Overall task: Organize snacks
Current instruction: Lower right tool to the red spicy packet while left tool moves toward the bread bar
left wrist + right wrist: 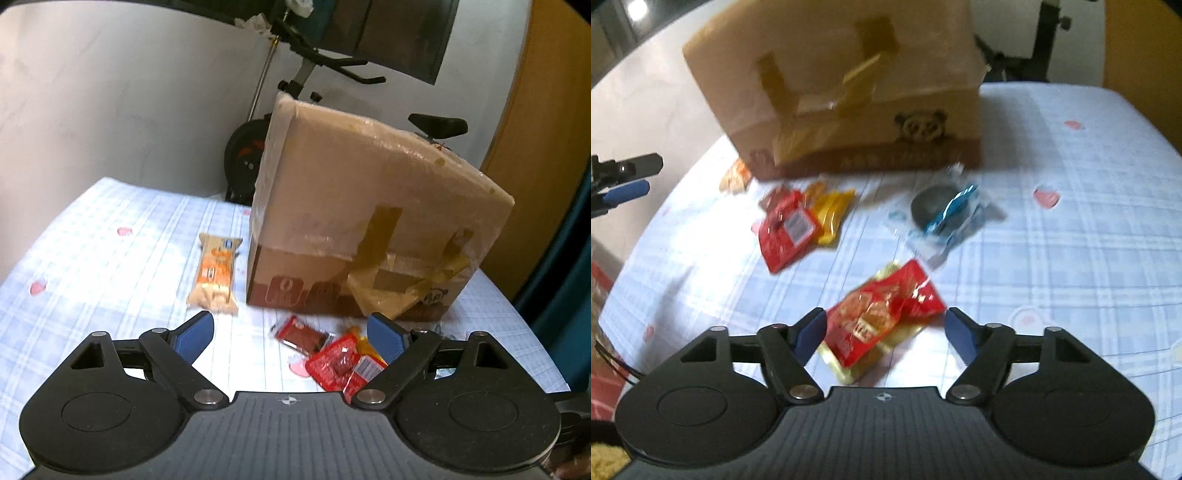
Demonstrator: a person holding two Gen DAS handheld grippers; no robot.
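Note:
A taped cardboard box (369, 221) stands on a blue checked cloth (110, 240); it also shows in the right wrist view (849, 92). My left gripper (291, 334) is open above a small red-brown packet (301, 336) and a red packet (338, 365). An orange biscuit packet (216, 275) lies left of the box. My right gripper (884, 334) is open with a red-and-gold snack packet (882, 317) lying between its fingers on the cloth. Further off lie a red packet (785, 236), a yellow packet (833, 212) and a clear blue-trimmed packet with a dark round snack (942, 218).
An exercise bike (295, 110) stands behind the box by the white wall. A wooden door (546, 110) is at the right. The left gripper's blue fingertip (626, 192) shows at the left edge of the right wrist view. The cloth's edges drop off left and right.

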